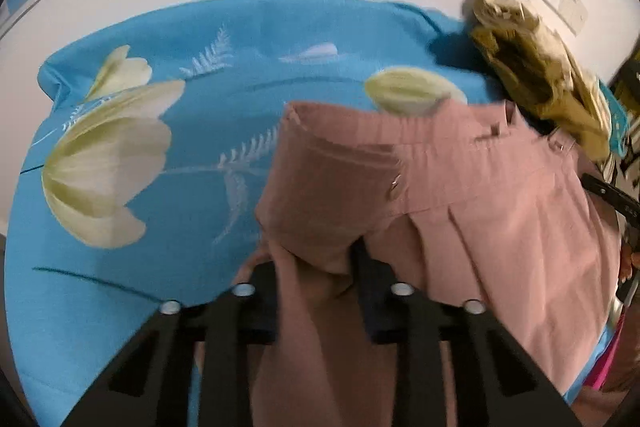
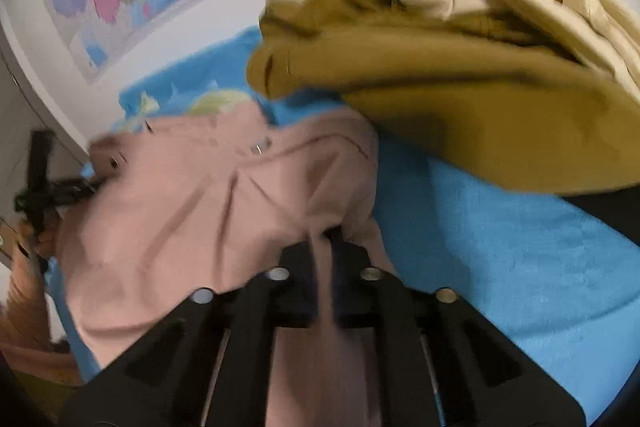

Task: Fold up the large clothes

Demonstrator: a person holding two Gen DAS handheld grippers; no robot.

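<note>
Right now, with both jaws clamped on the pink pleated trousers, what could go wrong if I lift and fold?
1. The tan and olive clothes pile sits close beside the pink pleated trousers; a sweep could drag it over.
2. The left gripper pinches a thick bunch of cloth, so layers may slip unevenly.
3. The blue floral sheet underneath could snag and lift too.

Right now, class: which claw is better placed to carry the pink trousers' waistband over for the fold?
Probably the left claw: it grips the pink trousers just below the waistband, with bare blue sheet beside it. The right claw sits close to the khaki pile.
</note>
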